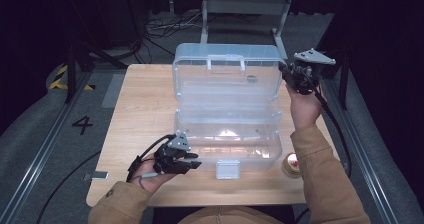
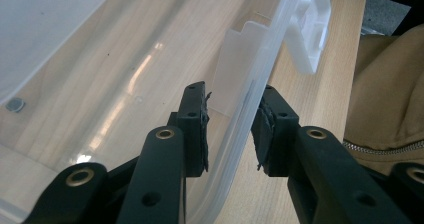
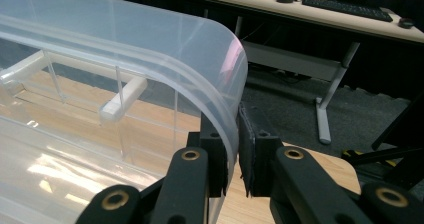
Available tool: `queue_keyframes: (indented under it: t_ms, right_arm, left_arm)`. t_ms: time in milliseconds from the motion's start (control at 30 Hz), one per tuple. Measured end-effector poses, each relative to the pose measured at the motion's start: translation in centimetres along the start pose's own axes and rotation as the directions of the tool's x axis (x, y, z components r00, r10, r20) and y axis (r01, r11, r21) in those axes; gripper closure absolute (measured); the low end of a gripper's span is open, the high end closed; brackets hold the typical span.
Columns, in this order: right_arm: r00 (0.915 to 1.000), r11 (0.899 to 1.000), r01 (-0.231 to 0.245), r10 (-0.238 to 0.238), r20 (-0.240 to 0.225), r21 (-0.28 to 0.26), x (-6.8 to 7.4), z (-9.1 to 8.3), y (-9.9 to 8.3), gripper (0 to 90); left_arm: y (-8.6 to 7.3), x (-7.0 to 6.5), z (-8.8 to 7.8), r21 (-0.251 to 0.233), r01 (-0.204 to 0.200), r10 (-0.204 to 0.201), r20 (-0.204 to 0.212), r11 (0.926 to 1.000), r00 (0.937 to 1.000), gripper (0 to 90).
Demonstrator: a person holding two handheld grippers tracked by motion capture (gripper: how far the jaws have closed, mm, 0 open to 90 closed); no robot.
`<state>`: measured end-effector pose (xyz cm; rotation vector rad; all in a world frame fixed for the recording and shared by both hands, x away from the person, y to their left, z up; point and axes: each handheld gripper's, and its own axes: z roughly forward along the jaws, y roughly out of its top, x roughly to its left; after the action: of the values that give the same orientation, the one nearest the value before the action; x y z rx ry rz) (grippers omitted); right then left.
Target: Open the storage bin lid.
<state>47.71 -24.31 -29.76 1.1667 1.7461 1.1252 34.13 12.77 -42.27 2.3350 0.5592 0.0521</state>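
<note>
Clear plastic toolbox [image 1: 227, 129] sitting mid-table on the wooden table [image 1: 145, 99], lid [image 1: 225, 69] swung up and standing nearly upright at the 12 o'clock side, base spread toward 6 o'clock. White latch [image 1: 227, 170] hanging at the front wall, 6 o'clock. Carry handle [image 1: 226, 61] on the raised lid.

Left gripper [image 1: 192, 161] at 7 o'clock of the box, jaws straddling the front rim of the base: in the left gripper view [image 2: 232, 129], 1 pad inside the wall, 1 outside, a gap visible on both sides, so parted around the rim and not yet pinching. Probably placed there to pin the base down while the lid moves.

Right gripper [image 1: 290, 76] at 2 o'clock, on the lid's right rounded corner. In the right gripper view [image 3: 234, 154], pads pressed close on either side of the lid's edge, apparently clamped on it. Likely held so to steer the lid about its hinge, corner grip giving leverage far from the hinge line.

Long axis of the toolbox running 9 o'clock to 3 o'clock, parallel to the table's near edge; opening facing up, lid's inside facing 6 o'clock toward the person.

Small round roll, perhaps tape [image 1: 291, 164], resting just beside the box's front right corner, at 4 o'clock.
</note>
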Motion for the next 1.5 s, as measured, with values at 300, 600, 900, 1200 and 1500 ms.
queue_keyframes:
  t_ms: [300,600,900,1200,1500]
  right_arm:
    - [0.9993,0.999,-0.032,0.033,-0.021,0.028,-0.6,1.2,0.5,82.4]
    - [0.9978,0.996,-0.053,0.056,-0.035,0.068,-1.1,2.4,1.0,82.9]
    - [0.9958,0.993,-0.077,0.081,-0.044,0.088,-1.5,3.6,1.3,83.3]
    - [0.9937,0.990,-0.095,0.100,-0.050,0.105,-1.9,4.8,1.3,83.8]
    - [0.9925,0.987,-0.103,0.110,-0.053,0.120,-2.2,6.0,1.3,84.0]
  left_arm:
    - [0.1,0.2,0.0,0.000,0.027,-0.027,0.024,0.9996,0.9993,69.3]
    - [-0.2,0.2,0.0,-0.027,0.023,-0.022,0.028,0.9994,0.9994,68.9]
    - [-0.3,0.2,0.0,-0.039,0.040,-0.038,0.041,0.9984,0.9984,68.7]
    - [-0.3,0.2,0.0,-0.046,0.062,-0.060,0.036,0.9970,0.9975,67.5]
    - [-0.3,0.1,0.0,-0.048,0.066,-0.065,0.030,0.9966,0.9974,66.8]
